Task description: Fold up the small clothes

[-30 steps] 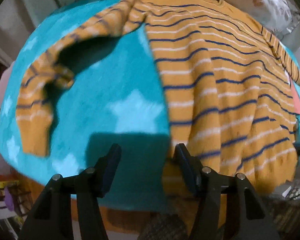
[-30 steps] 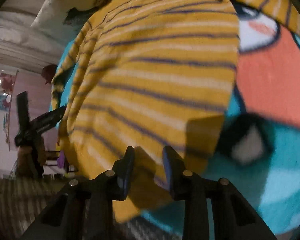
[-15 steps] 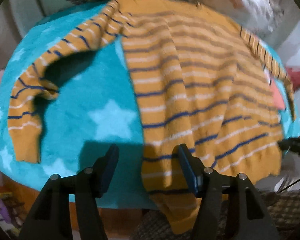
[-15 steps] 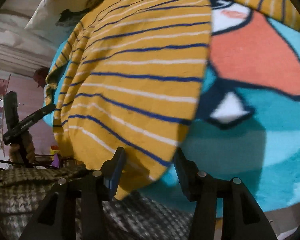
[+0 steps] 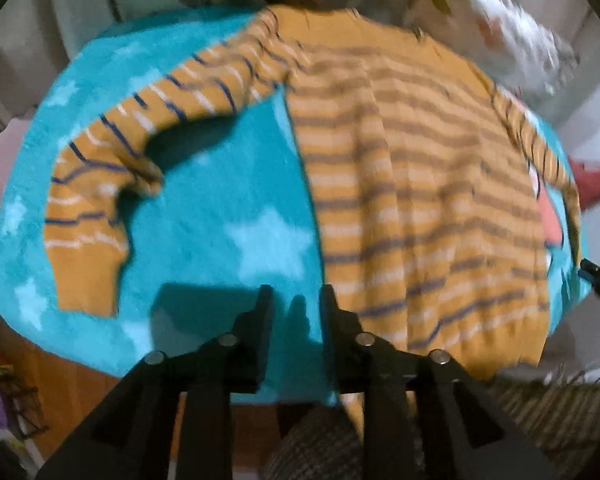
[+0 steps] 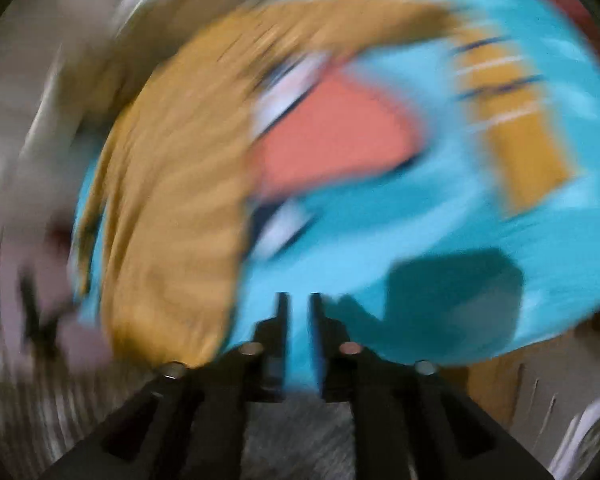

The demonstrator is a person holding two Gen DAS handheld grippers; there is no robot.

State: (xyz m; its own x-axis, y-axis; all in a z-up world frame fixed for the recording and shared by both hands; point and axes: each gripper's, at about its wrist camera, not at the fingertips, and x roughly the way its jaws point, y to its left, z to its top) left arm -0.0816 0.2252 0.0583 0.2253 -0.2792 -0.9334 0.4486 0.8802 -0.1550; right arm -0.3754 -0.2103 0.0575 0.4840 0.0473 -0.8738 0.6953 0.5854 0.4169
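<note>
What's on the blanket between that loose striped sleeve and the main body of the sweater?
Nothing but bare teal blanket with a pale star, as the left wrist view shows, between the sleeve and the sweater's body.

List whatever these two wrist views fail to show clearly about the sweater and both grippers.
- Right wrist view: motion blur smears the sweater; its stripes and hem are unreadable.
- Right gripper: jaws opening, only blue blanket shows between them.
- Left wrist view: the sweater's lower left corner is hidden behind the left gripper, whose jaws are closing with no cloth between them.
- Collar: blurred at the top.
</note>
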